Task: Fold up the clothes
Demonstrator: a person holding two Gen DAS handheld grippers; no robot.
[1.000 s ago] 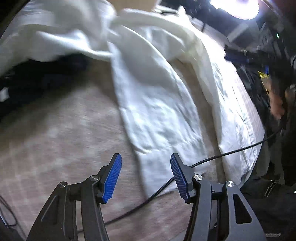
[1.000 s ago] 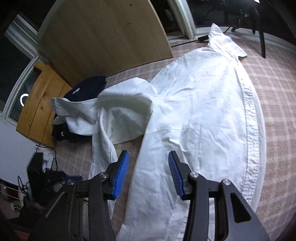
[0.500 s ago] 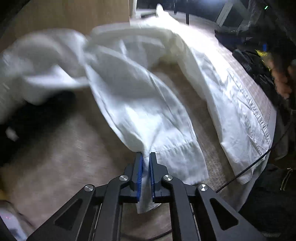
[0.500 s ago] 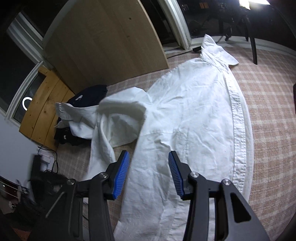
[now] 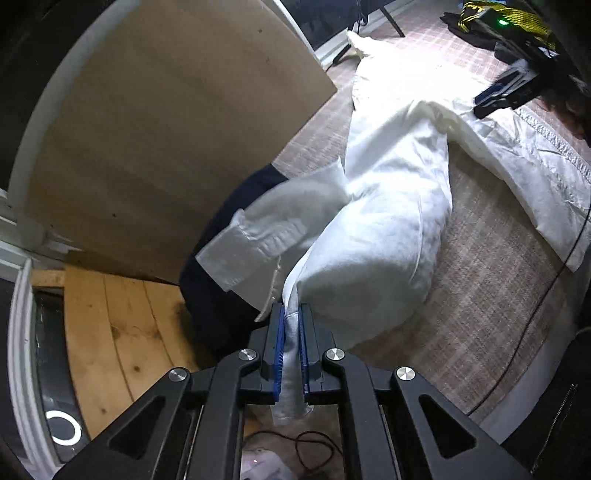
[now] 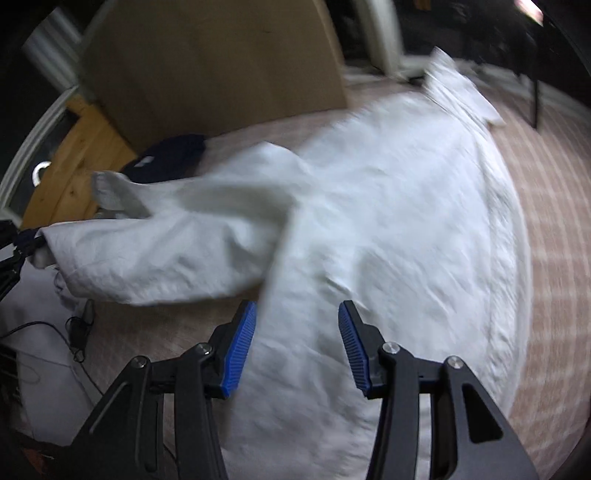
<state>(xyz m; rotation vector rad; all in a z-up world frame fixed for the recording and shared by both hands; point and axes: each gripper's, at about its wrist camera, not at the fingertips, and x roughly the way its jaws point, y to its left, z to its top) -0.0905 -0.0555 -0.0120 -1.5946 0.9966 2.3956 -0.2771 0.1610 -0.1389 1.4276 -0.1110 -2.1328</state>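
Observation:
A white button-up shirt [image 6: 388, 221] lies spread on a checked pinkish carpet [image 6: 546, 206], collar at the far end. My left gripper [image 5: 291, 325] is shut on the shirt's side edge and holds that part [image 5: 376, 251] lifted off the carpet. One cuffed sleeve [image 5: 251, 243] hangs to its left. My right gripper [image 6: 295, 343] is open and empty, low over the shirt's lower body. It also shows in the left wrist view [image 5: 495, 98], at the far right over the shirt.
A dark navy garment [image 5: 214, 280] lies under the sleeve, beside a leaning wooden board [image 5: 166, 129] and a wooden plank surface [image 5: 118, 325]. A black cable [image 5: 532, 314] crosses the carpet on the right. Dark bags [image 5: 498, 26] sit at the far right.
My left gripper closed on the shirt's edge, then lifted and pulled it leftward, raising the fabric. My right gripper stayed open and moved lower over the shirt.

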